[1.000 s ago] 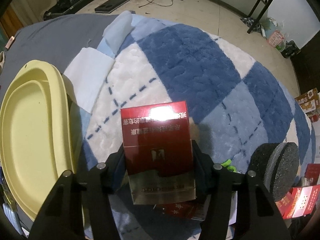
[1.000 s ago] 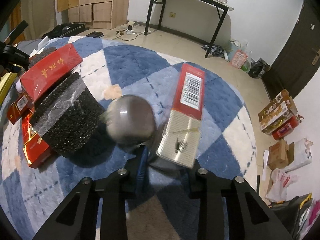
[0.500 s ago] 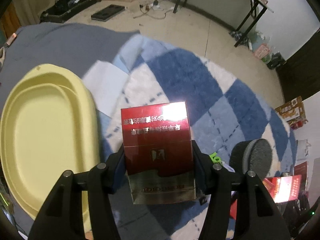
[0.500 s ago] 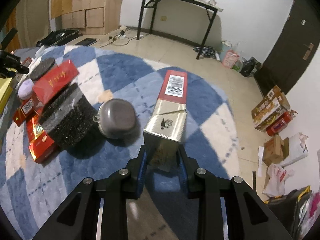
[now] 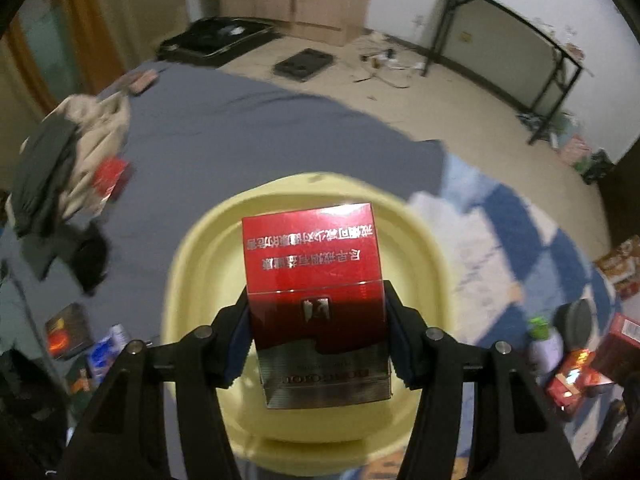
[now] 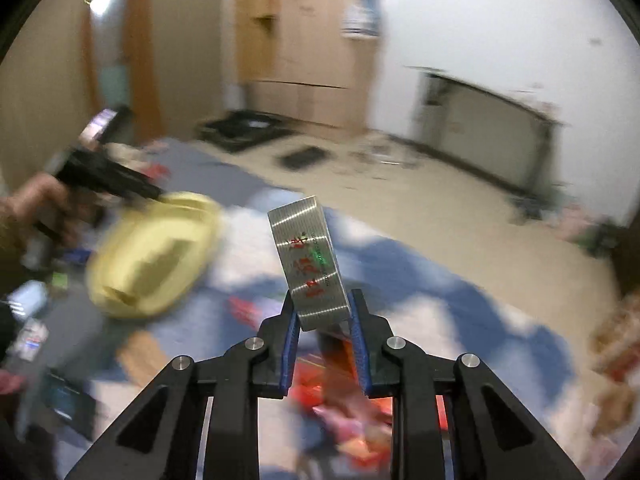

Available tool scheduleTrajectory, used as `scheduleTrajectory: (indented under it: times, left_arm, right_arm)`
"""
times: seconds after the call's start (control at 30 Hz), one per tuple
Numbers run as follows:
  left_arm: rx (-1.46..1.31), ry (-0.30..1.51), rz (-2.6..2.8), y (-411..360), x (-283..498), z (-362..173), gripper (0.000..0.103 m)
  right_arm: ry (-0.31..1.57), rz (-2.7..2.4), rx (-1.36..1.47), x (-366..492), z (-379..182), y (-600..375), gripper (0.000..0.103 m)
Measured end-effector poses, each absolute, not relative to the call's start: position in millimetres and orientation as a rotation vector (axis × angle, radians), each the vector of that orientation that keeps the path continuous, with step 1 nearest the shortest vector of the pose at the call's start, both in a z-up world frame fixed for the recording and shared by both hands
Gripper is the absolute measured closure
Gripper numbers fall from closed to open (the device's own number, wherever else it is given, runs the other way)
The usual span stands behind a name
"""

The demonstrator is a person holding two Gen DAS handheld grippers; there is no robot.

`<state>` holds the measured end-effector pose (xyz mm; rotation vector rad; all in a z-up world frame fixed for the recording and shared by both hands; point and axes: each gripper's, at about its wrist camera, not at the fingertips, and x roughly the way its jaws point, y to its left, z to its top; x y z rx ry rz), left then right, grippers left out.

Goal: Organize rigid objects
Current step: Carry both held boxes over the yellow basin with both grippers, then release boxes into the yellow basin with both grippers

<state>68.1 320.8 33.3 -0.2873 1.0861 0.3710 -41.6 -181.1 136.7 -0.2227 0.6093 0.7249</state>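
My left gripper [image 5: 316,344] is shut on a red and silver cigarette pack [image 5: 314,280] and holds it above the middle of a pale yellow oval tray [image 5: 200,280]. My right gripper [image 6: 323,332] is shut on the silver end of a long carton [image 6: 306,264], lifted above the blue and white rug [image 6: 420,280]. In the blurred right wrist view the yellow tray [image 6: 152,260] lies to the left, with the other hand and its gripper [image 6: 104,180] above it.
A grey sheet [image 5: 248,128] with a heap of clothes [image 5: 64,160] lies behind the tray. Red boxes [image 5: 576,372], a black foam cylinder [image 5: 576,320] and a small bottle [image 5: 540,332] sit on the rug at right. Small items lie at lower left [image 5: 68,332].
My left gripper has carried the pack leftward from over the rug to above the yellow tray. My right gripper has lifted the carton off the rug and swung toward the tray.
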Motion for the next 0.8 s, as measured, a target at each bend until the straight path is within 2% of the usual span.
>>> scheduleTrajectory:
  times: [0.17, 0.33, 0.6, 0.8]
  left_arm:
    - [-0.379, 1.139, 0.434, 358.1, 37.3, 8.4, 0.044]
    - [-0.387, 1.163, 0.454, 380.1, 23.6, -4.2, 0.044]
    - [-0.315, 1.243, 0.407, 367.8, 38.1, -47.8, 0.044]
    - [-0.269, 1.231, 0.409, 359.5, 41.4, -55.9, 0.044]
  right_arm:
    - [0.607, 0.946, -0.294, -56.9, 109.4, -58.8, 0.081]
    - [0.615, 0.967, -0.348, -44.9, 95.0, 6.8, 0.081]
    - [0.637, 0.896, -0.509, -12.9, 38.3, 100.2, 0.081]
    - [0.677, 0.883, -0.528, -4.6, 10.7, 127.2, 0.081]
